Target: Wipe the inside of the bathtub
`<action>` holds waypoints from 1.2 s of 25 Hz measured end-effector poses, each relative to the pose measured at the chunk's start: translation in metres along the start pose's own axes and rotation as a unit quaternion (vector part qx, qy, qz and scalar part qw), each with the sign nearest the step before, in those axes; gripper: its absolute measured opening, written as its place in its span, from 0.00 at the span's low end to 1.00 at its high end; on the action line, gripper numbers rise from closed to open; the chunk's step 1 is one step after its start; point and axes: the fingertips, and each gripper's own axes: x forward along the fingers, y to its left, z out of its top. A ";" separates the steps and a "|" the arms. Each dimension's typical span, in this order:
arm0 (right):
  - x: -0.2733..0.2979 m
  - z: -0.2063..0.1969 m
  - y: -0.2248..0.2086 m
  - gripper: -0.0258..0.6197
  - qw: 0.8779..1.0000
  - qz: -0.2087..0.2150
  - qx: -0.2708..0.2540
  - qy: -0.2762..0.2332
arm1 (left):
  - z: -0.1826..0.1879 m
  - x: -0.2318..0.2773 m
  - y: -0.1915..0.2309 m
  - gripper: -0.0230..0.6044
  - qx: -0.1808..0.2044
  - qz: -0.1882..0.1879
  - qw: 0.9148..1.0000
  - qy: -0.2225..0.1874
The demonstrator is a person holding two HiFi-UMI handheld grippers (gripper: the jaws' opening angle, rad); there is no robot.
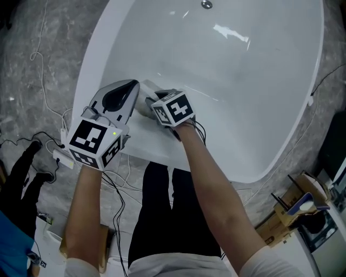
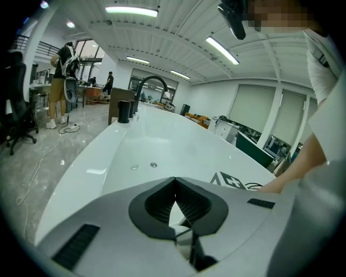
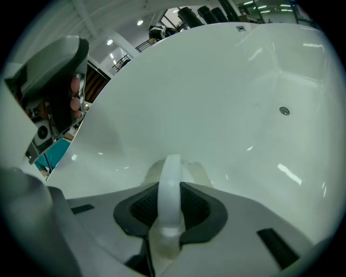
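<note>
Nearest: left gripper [image 1: 130, 86] over near rim of white glossy oval bathtub [image 1: 259, 81], jaw tips pressed together, nothing between. Just beside it, right gripper [image 3: 172, 186] dipped inside tub, clamped on white arched plastic handle [image 3: 172, 165] of pale wiping pad [image 3: 200, 173] lying against sloping inner wall, close under near rim. Farther along basin floor: small round metal drain [image 1: 206, 4]. At far end: black curved faucet [image 2: 153, 78].

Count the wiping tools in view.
1: a white wiper in the right gripper's jaws, by the tub's near wall. The left gripper's jaws are together with nothing between them. Others could lie outside the views.
</note>
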 end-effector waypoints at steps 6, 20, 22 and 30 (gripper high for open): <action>0.012 -0.004 -0.020 0.19 1.000 -0.003 0.013 -0.003 | -0.006 0.037 0.002 0.06 0.022 -0.012 1.000 0.014; 0.035 -0.018 -0.063 0.19 0.998 -0.005 0.059 -0.005 | -0.050 0.081 0.023 0.06 -0.004 -0.022 0.998 0.058; 0.038 -0.019 -0.070 0.19 0.997 -0.008 0.071 -0.007 | -0.055 0.083 0.025 0.06 -0.006 -0.022 0.998 0.063; 0.049 -0.028 -0.098 0.19 0.993 -0.029 0.116 -0.005 | -0.069 0.092 0.026 0.06 -0.004 -0.020 0.997 0.072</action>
